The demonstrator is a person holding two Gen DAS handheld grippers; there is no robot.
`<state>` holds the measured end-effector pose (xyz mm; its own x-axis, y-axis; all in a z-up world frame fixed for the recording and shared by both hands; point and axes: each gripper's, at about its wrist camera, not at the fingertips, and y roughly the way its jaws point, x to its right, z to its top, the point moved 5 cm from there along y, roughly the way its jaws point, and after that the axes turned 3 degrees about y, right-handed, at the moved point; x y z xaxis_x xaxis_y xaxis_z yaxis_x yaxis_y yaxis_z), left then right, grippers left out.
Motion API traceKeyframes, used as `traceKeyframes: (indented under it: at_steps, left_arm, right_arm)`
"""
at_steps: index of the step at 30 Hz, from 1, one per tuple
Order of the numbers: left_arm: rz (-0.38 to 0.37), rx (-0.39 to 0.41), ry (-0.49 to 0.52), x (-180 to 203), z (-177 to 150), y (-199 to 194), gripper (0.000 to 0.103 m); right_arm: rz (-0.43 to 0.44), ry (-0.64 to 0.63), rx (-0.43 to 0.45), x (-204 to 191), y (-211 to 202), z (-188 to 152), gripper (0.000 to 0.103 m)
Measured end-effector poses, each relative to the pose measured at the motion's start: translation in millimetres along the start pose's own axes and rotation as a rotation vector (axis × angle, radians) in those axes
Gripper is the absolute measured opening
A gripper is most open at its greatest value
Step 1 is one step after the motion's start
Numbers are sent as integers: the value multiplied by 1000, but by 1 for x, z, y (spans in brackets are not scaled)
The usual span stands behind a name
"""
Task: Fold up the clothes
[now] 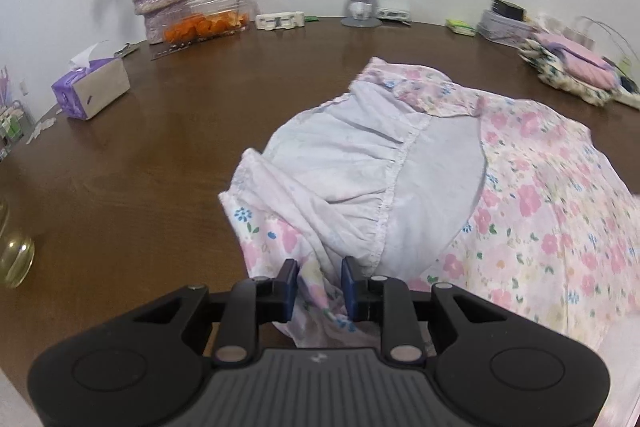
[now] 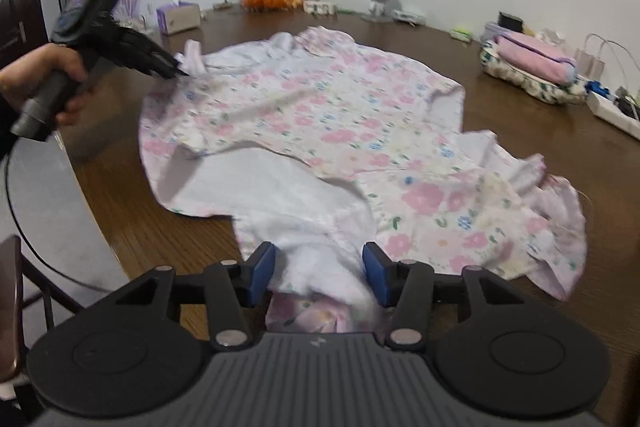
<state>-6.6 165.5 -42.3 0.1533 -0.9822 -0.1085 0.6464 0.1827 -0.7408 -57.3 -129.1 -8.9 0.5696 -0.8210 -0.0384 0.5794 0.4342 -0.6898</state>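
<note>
Both tools, left tool (image 1: 319, 281) and right tool (image 2: 319, 273), are standing part-open around bunched edges of the pink floral cotton garment (image 2: 332, 131), which is lying half-folded on the brown wooden desk (image 2: 520, 131); most folding is remaining.

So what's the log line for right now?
floral garment: spread on table | left gripper: grip unclear | right gripper: open, cloth between

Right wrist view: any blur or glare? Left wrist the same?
Right wrist: motion blur smears the garment and the left gripper; fisheye curves the table edge. Left wrist: sharper, soft on the garment's right side; ceiling glare on the table; dark vignette at corners.
</note>
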Motion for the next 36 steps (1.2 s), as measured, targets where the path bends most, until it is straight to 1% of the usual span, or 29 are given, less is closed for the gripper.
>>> traceKeyframes:
  at_steps: [3,4,5,6,7,8,9,10,11,12,13,14,15,16,17,19,22,24,25,28,29,32,34,36]
  left_arm:
    - [-37,-9,1,10,-15,-16,22]
    - [-48,-12,2,13,-21,-21,23]
    - [-49,-12,7,15,-25,-26,23]
    - [-46,-12,7,17,-28,-30,24]
    - [-43,-11,5,18,-31,-33,28]
    - [-36,-5,-15,18,-32,-38,33]
    - [-37,20,-42,15,-30,-44,37]
    - [-39,45,-68,13,-28,-50,41]
    - [-41,70,-93,10,-26,-56,42]
    - [-53,100,-101,11,-23,-63,42]
    - [-66,130,-107,12,-19,-70,45]
    - [-91,156,-98,15,-16,-75,59]
    - [-143,176,-79,20,-15,-77,67]
    - [-202,191,-61,25,-15,-77,77]
    - [-249,194,-55,28,-17,-75,77]
    - [-293,149,-65,33,-24,-67,77]
    - [-307,115,-76,39,-34,-55,77]
    - [-291,99,-56,43,-41,-51,77]
    - [-280,93,-43,44,-44,-48,77]
    - [-263,94,-11,45,-49,-48,77]
    - [-257,89,7,45,-51,-48,77]
    - [-239,79,53,45,-59,-54,77]
    - [-257,73,79,46,-62,-60,77]
    - [-309,104,53,38,-61,-70,77]
  right_arm:
    - [-190,45,18,31,-1,4,49]
    - [-232,66,40,39,-7,5,49]
    - [-245,83,69,42,-14,6,49]
    - [-232,100,107,41,-23,7,49]
    - [-203,113,142,37,-30,9,50]
    - [-156,122,172,30,-34,9,50]
    - [-106,129,201,23,-38,10,52]
    - [-71,128,213,18,-39,10,57]
    - [-49,120,218,13,-36,9,59]
    - [-59,113,220,13,-31,8,59]
    - [-76,105,221,13,-26,6,59]
    - [-91,117,225,17,-22,5,60]
    - [-107,134,228,22,-19,5,60]
    - [-99,167,230,29,-18,3,61]
    - [-80,205,230,34,-19,-1,61]
    - [-49,264,228,44,-16,-6,62]
    - [-52,265,208,43,-15,-11,62]
    - [-70,245,182,41,-10,-13,62]
    - [-84,235,156,40,-6,-15,61]
    - [-144,181,129,37,-4,-17,63]
    - [-162,175,118,37,-4,-17,67]
    - [-195,198,107,46,-5,-18,70]
    - [-217,216,100,52,-7,-19,70]
    - [-244,230,76,55,-10,-17,72]
